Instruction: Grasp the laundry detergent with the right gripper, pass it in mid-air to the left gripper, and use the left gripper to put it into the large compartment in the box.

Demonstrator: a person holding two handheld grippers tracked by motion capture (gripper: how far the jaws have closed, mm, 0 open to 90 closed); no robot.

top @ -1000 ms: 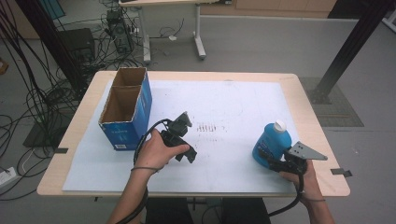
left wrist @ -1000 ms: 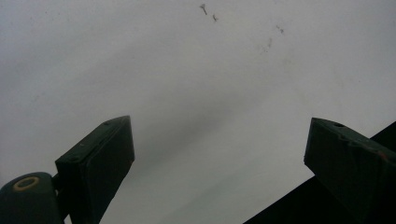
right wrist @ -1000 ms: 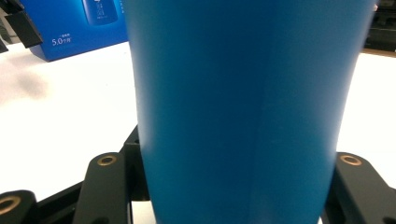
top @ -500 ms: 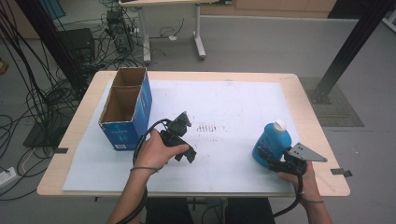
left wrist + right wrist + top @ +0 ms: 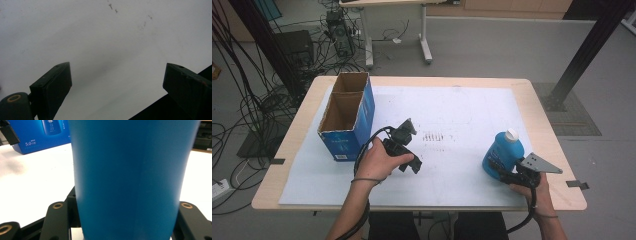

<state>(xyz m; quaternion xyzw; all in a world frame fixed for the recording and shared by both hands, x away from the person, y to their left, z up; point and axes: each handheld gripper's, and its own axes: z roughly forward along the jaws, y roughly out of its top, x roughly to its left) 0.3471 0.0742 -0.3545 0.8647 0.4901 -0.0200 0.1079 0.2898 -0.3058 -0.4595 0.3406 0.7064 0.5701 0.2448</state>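
A blue bottle (image 5: 501, 152) with a white cap stands upright on the white mat (image 5: 462, 107) near the table's right front. My right gripper (image 5: 496, 167) comes at its base from the front, jaws either side and shut on it. In the right gripper view the bottle's blue wall (image 5: 127, 170) rises close up between the jaws of the right gripper (image 5: 125, 220). My left gripper (image 5: 412, 147) is held in a hand over the mat left of centre. It is open, and in the left gripper view the gripper (image 5: 117, 72) has bare mat between its wide-apart jaws.
An open blue cardboard box (image 5: 343, 145) with two compartments stands at the left of the table; its printed side (image 5: 37, 135) shows behind the bottle. Faint pen marks (image 5: 434, 136) lie mid-mat. Cables and table legs crowd the floor beyond.
The right hand and gripper have edged slightly in toward the bottle. The left gripper and the box have stayed put.
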